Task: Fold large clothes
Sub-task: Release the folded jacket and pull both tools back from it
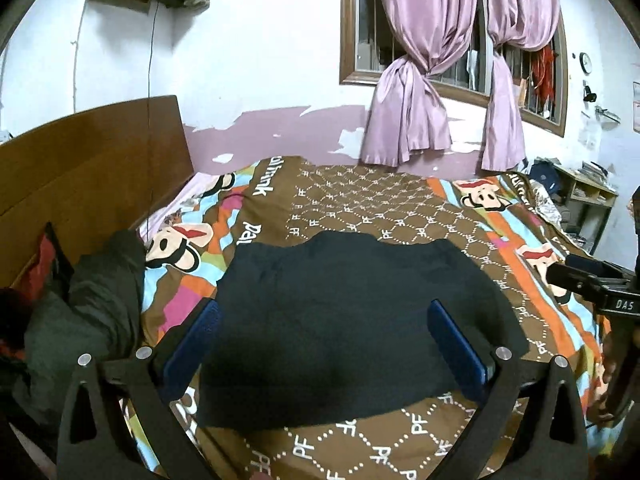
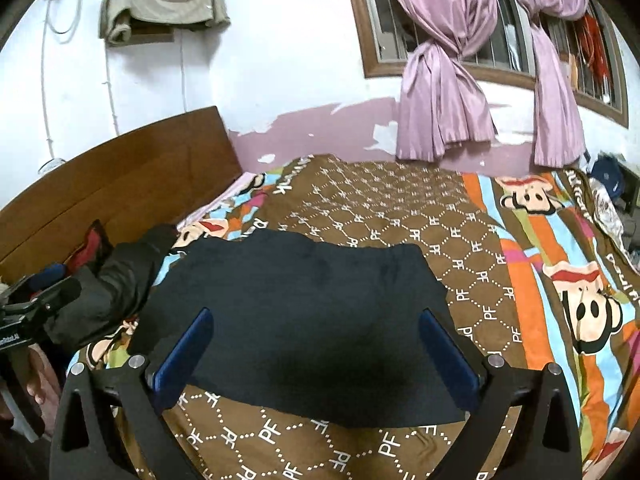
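Left wrist view: the left gripper [image 1: 323, 347] hovers with blue fingers [image 1: 196, 344] spread wide, holding nothing; the folded black garment [image 1: 344, 320] lies flat on the patterned bedspread [image 1: 400, 208], framed between them. Right wrist view: the right gripper [image 2: 317, 354] is likewise spread and empty, above the garment's near edge.

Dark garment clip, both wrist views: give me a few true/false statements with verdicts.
1. The dark garment lies on the bed. True.
2. The left tool is shut on it. False: its jaws stand wide open, holding nothing.
3. The right tool is open. True.
4. The curtains are green. False: they are lilac, tied in knots.
5. A headboard stands at the left. True.
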Available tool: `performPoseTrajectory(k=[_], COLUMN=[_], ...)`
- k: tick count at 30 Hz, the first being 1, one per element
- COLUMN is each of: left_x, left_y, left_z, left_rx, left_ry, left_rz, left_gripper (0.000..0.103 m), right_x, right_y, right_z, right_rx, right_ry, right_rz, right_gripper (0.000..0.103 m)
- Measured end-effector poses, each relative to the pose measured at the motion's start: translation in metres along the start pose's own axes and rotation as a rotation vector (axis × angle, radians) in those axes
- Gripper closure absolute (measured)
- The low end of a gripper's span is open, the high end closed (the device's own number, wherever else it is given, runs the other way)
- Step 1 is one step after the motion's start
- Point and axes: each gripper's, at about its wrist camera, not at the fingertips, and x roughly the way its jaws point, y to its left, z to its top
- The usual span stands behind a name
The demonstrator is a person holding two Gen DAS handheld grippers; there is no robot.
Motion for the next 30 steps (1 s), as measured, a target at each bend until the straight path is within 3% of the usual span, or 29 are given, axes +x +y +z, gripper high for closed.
performPoseTrajectory(k=[12, 20, 25, 30], left_x=[-0.054, -0.08, -0.088, -0.094], left_y=[0.002, -0.013, -0.015, -0.017], left_z=[-0.041, -0.083, -0.111, -0.13], left_rx=[-0.079, -0.022, -0.038, -0.01], left_ry=[-0.066, -0.138, -0.142, -0.154], left_rz=[0.033, 0.044, 0.039, 0.066], left_gripper=[0.002, 0.002, 0.002, 0.002], right_x=[-0.046, -0.068, -0.083, -0.091], right_y=[0.019, 0.034, 0.048, 0.053], right_z=[-0.051, -0.088, -0.114, -0.135], right_rx=[-0.043, -0.07, -0.128, -0.098], right_ry=[-0.1, -0.154, -0.193, -0.206], right_rz=[0.013, 0.011, -0.012, -0.003], right_gripper=[0.0, 0.0, 0.0, 0.0])
